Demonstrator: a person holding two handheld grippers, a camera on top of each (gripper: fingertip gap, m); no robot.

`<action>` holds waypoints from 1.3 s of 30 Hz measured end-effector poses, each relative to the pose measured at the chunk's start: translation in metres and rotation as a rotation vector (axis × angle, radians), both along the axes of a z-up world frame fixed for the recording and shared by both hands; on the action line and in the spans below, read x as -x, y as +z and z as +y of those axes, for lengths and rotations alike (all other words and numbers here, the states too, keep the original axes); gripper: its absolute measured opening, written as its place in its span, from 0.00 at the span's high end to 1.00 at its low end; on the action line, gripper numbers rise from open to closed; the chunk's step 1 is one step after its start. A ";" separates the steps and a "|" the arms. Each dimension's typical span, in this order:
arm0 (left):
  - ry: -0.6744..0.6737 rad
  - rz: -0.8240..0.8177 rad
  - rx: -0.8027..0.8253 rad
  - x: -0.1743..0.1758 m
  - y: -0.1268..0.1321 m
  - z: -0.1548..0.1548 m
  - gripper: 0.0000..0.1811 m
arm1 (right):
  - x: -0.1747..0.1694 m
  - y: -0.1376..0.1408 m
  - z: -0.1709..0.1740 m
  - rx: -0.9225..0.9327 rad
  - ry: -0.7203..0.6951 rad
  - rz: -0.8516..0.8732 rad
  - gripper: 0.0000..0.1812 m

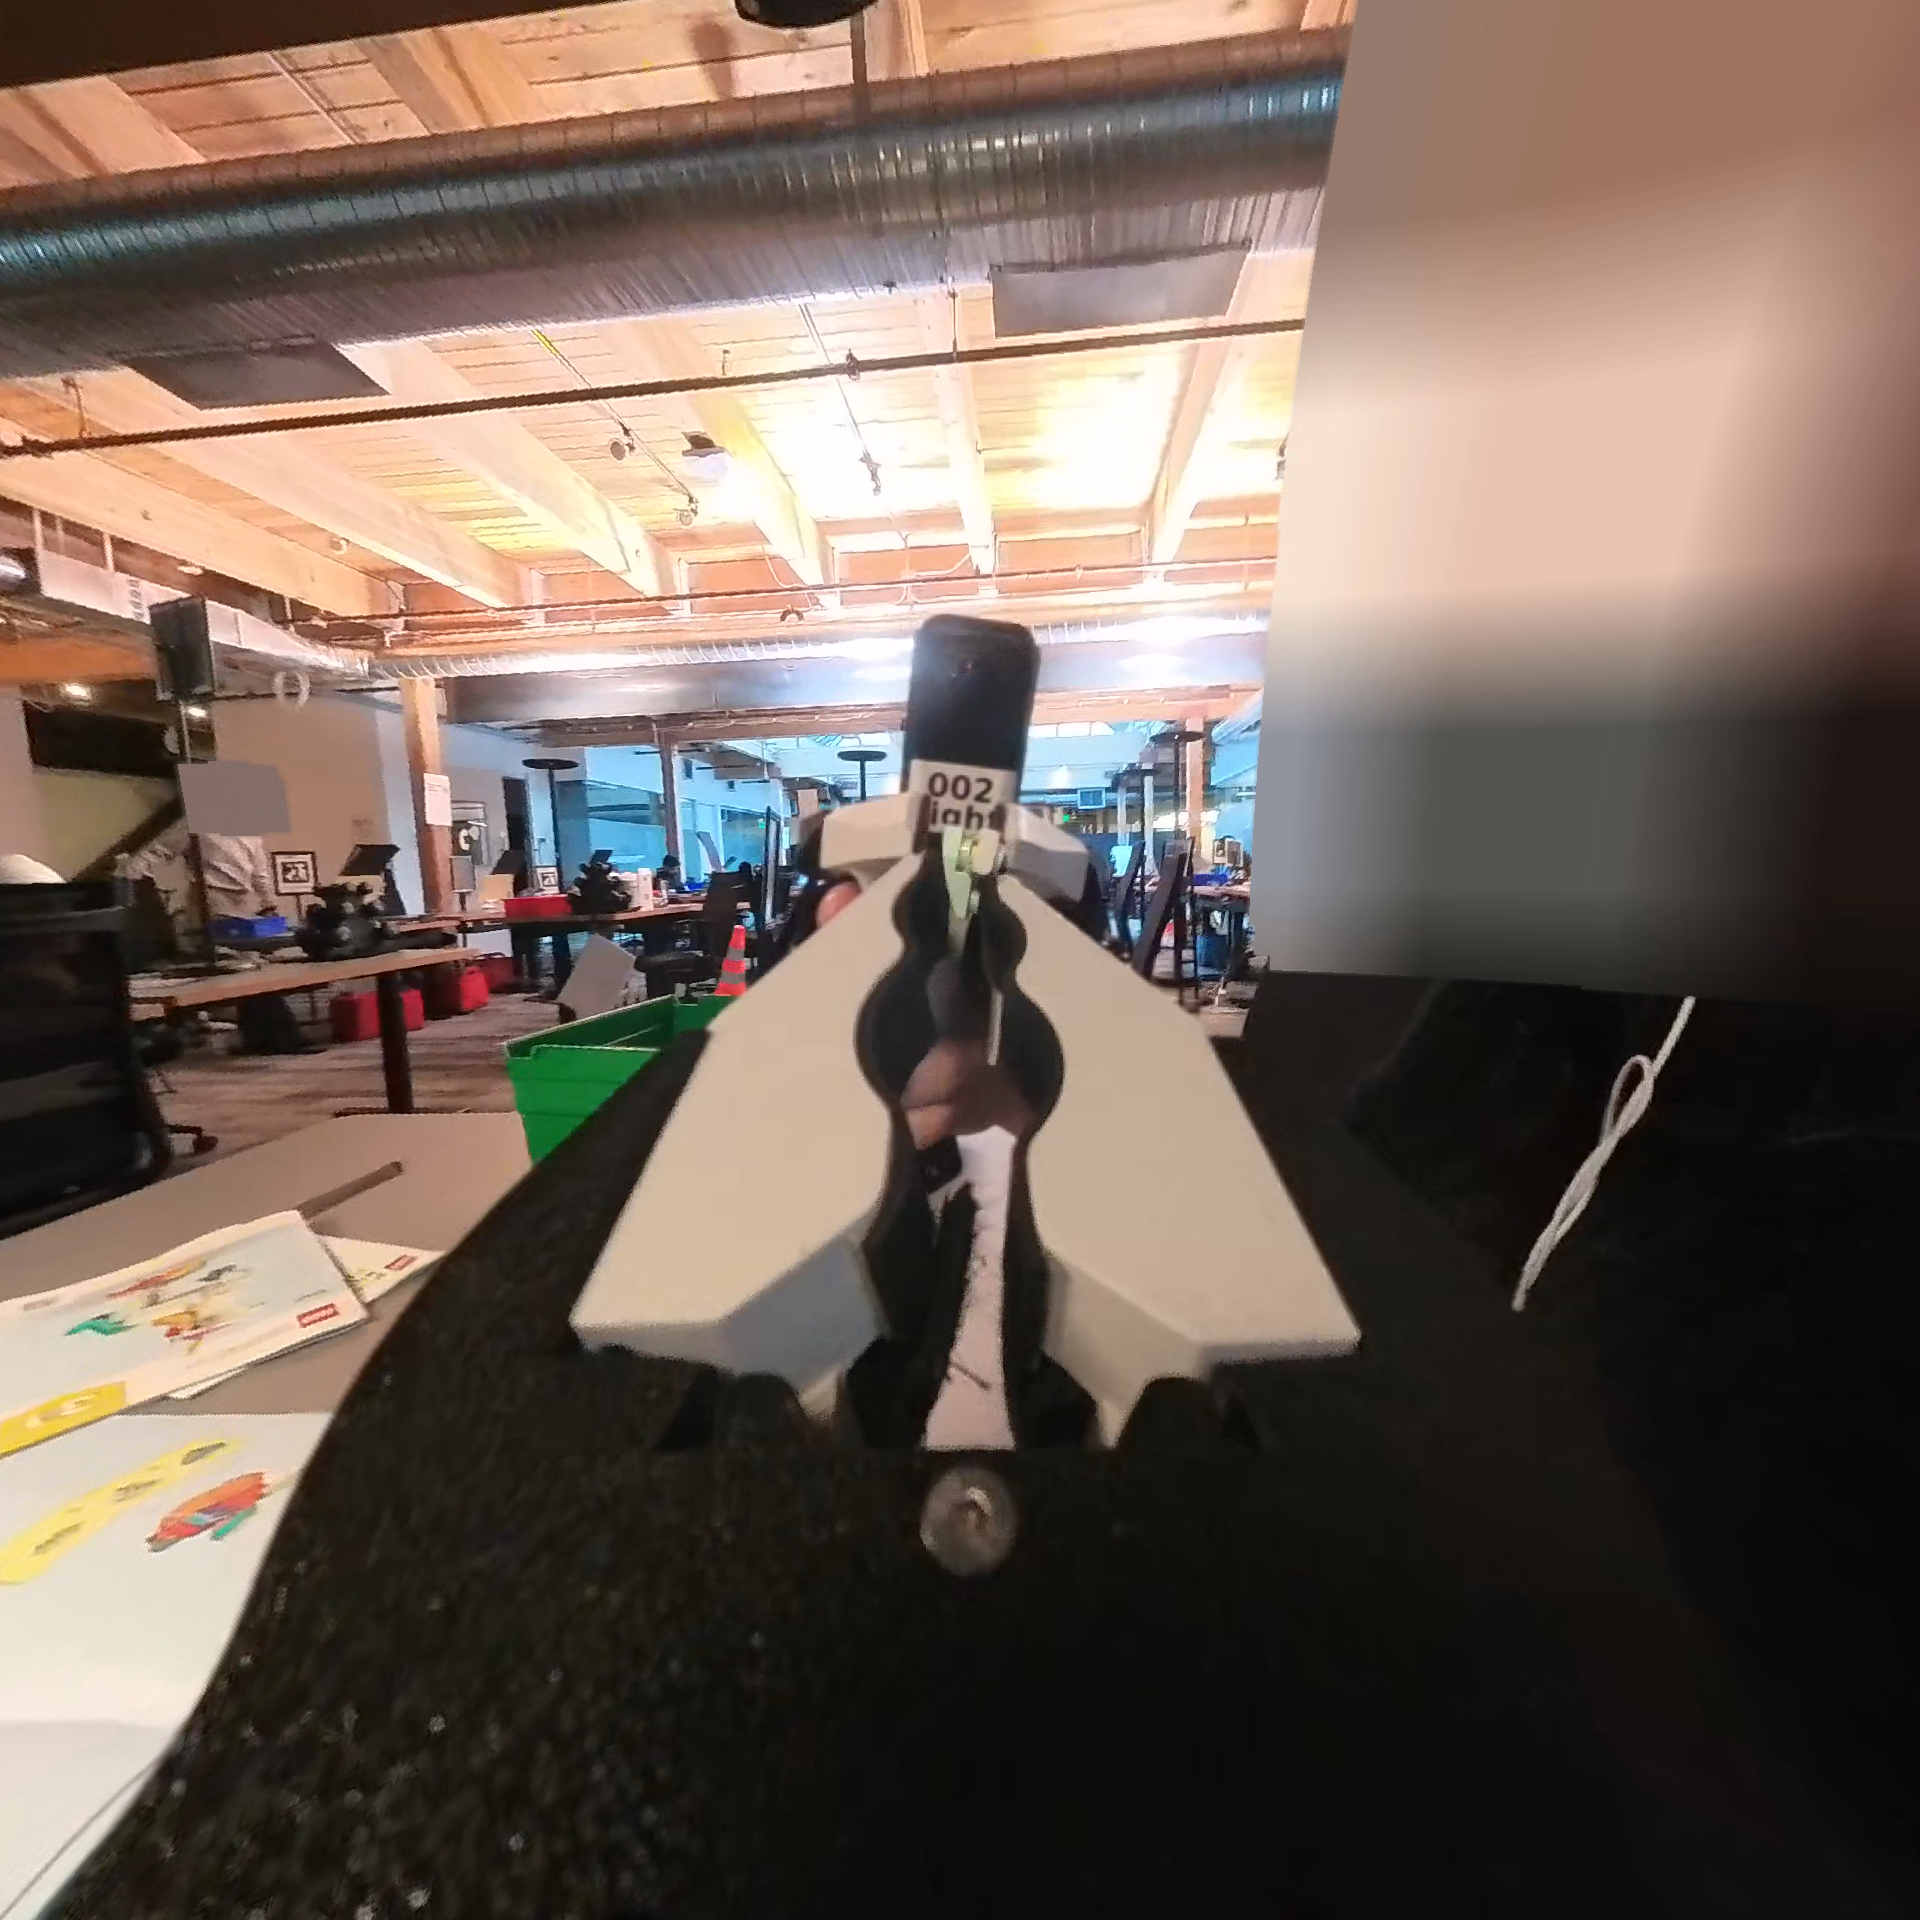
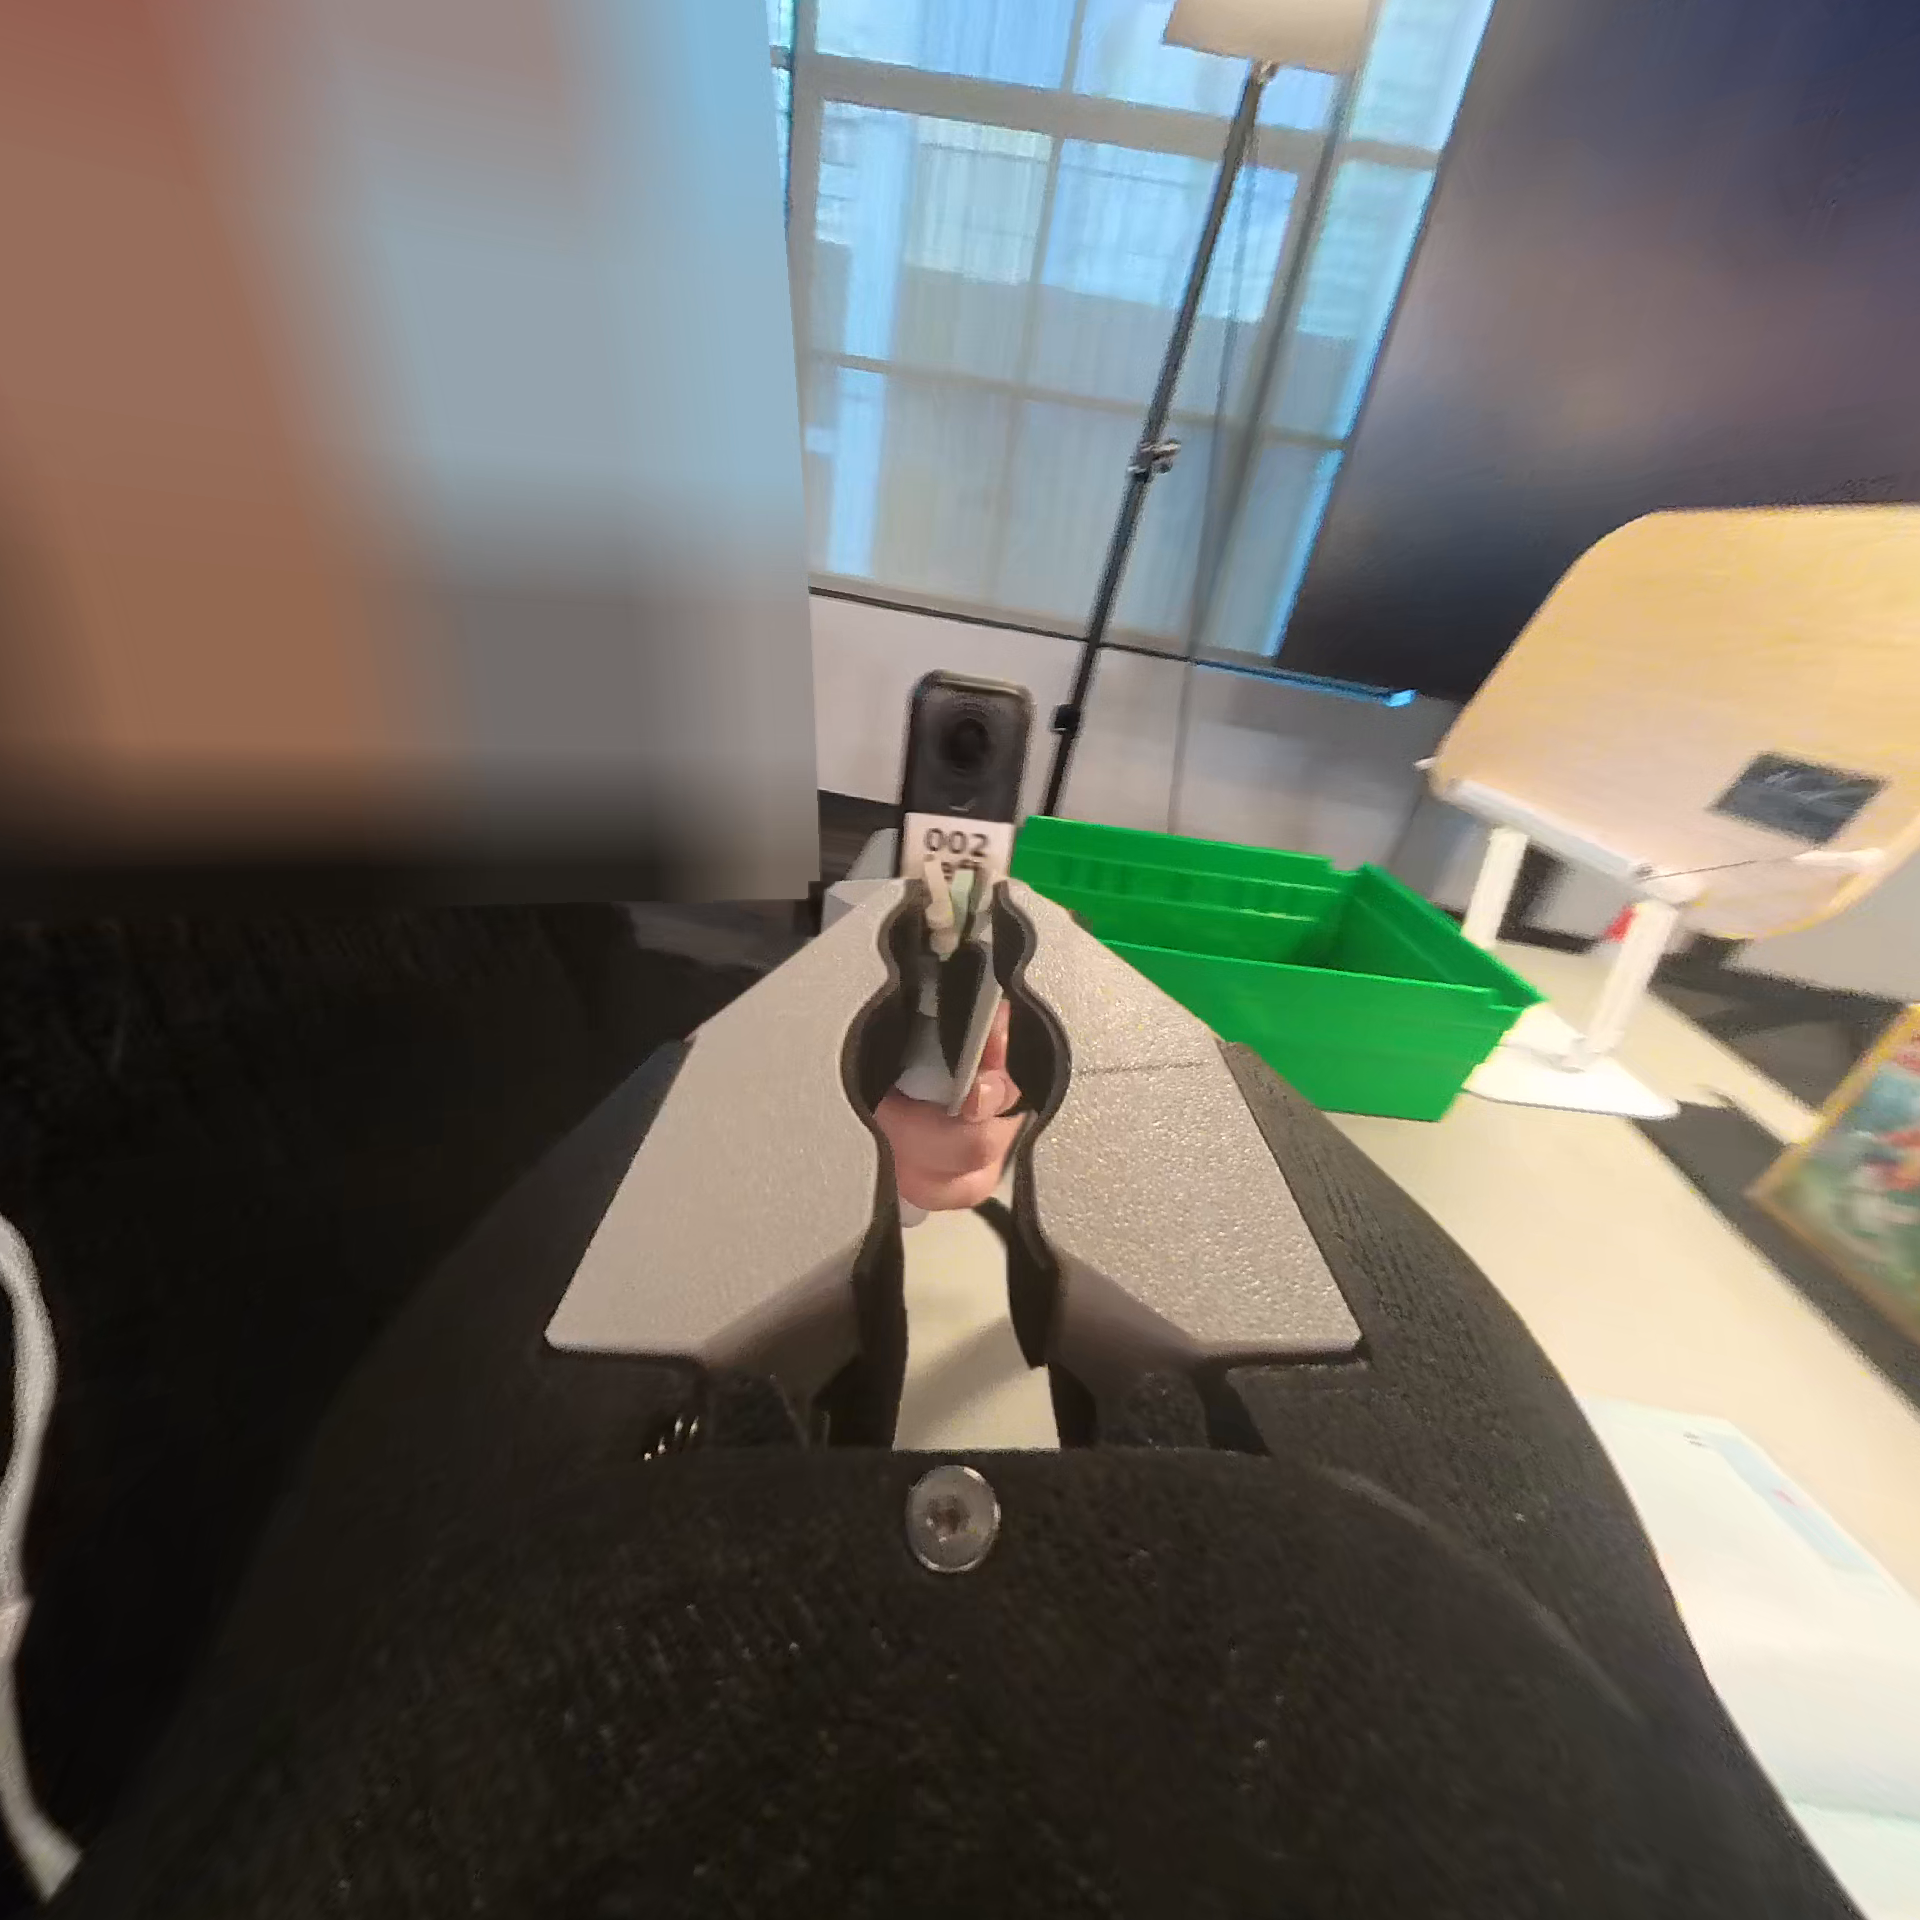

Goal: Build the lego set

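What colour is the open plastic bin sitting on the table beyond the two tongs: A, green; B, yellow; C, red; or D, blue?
A: the bin is bright green in the right wrist view, and its corner shows green in the left wrist view too, on the table past the pale small pieces pinched at the tips of the right tongs.

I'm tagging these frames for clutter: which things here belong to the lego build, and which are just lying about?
Part of the job:
left hand-held gripper, right hand-held gripper, each pinching small pale lego pieces; instruction booklets; green bin.

Lying about:
wooden tilted stand; lamp pole; orange traffic cone.
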State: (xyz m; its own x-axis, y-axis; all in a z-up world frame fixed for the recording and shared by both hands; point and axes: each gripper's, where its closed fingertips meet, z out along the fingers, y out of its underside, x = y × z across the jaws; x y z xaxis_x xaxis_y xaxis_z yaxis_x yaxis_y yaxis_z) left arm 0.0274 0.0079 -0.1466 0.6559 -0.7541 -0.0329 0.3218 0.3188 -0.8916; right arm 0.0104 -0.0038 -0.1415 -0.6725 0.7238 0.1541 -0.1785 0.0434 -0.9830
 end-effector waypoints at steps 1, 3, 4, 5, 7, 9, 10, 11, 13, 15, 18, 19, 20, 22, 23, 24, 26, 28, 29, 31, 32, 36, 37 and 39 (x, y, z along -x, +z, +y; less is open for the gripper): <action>0.009 0.014 -0.005 -0.001 -0.001 0.000 0.98 | -0.001 0.000 0.000 -0.006 -0.012 0.009 0.94; 0.063 0.066 -0.027 -0.002 -0.002 0.001 0.98 | -0.002 0.000 0.000 -0.015 -0.041 0.030 0.94; 0.089 0.097 -0.039 -0.003 -0.003 0.001 0.98 | -0.002 -0.001 0.000 -0.022 -0.059 0.041 0.94; 0.102 0.116 -0.047 -0.004 -0.004 0.001 0.98 | -0.003 -0.002 -0.001 -0.027 -0.076 0.053 0.94; 0.132 0.152 -0.063 -0.006 -0.006 0.001 0.98 | -0.005 -0.004 -0.001 -0.046 -0.119 0.073 0.94; 0.142 0.178 -0.070 -0.008 -0.007 0.001 0.98 | -0.007 -0.005 -0.001 -0.072 -0.159 0.095 0.94; 0.135 0.179 -0.078 -0.009 -0.007 0.000 0.98 | -0.008 -0.005 -0.001 -0.077 -0.173 0.101 0.94; 0.121 0.174 -0.087 -0.011 -0.007 -0.002 0.98 | -0.009 -0.004 -0.002 -0.072 -0.176 0.106 0.94; 0.100 0.180 -0.088 -0.013 -0.007 -0.003 0.98 | -0.013 -0.003 -0.004 -0.047 -0.163 0.107 0.94; 0.112 0.197 -0.093 -0.013 -0.009 -0.002 0.98 | -0.014 -0.004 -0.005 -0.007 -0.142 0.094 0.96; 0.109 0.188 -0.072 -0.012 -0.012 0.001 0.98 | -0.013 -0.006 -0.003 0.039 -0.144 0.098 0.96; 0.112 0.188 -0.066 -0.012 -0.013 0.002 0.98 | -0.012 -0.007 -0.001 0.048 -0.148 0.101 0.96; 0.110 0.187 -0.048 -0.012 -0.014 0.004 0.98 | -0.012 -0.008 0.001 0.058 -0.149 0.103 0.96; 0.113 0.187 -0.030 -0.010 -0.018 0.008 0.98 | -0.010 -0.011 0.005 0.062 -0.170 0.120 0.96; 0.100 0.191 -0.025 -0.011 -0.019 0.008 0.98 | -0.011 -0.013 0.005 0.064 -0.168 0.125 0.96; 0.103 0.196 -0.019 -0.011 -0.021 0.010 0.98 | -0.011 -0.014 0.006 0.064 -0.169 0.128 0.96; 0.107 0.203 -0.019 -0.012 -0.023 0.012 0.98 | -0.011 -0.017 0.008 0.048 -0.178 0.136 0.96; 0.119 0.237 -0.028 -0.014 -0.026 0.013 0.96 | -0.013 -0.021 0.010 0.035 -0.173 0.126 0.96; 0.097 0.252 -0.035 -0.018 -0.028 0.011 0.90 | -0.014 -0.022 0.011 0.042 -0.159 0.120 0.96; 0.021 0.230 -0.026 -0.024 -0.028 0.006 0.87 | -0.018 -0.022 0.010 0.067 -0.119 0.113 0.96; -0.003 0.212 -0.015 -0.025 -0.028 0.006 0.88 | -0.020 -0.022 0.010 0.074 -0.106 0.112 0.96; -0.058 0.154 0.005 -0.025 -0.027 0.005 0.95 | -0.024 -0.022 0.007 0.101 -0.057 0.112 0.96; -0.072 0.141 0.007 -0.026 -0.026 0.005 0.96 | -0.025 -0.022 0.005 0.111 -0.041 0.115 0.96; -0.092 0.125 0.012 -0.026 -0.027 0.004 0.96 | -0.026 -0.022 0.004 0.130 -0.020 0.117 0.96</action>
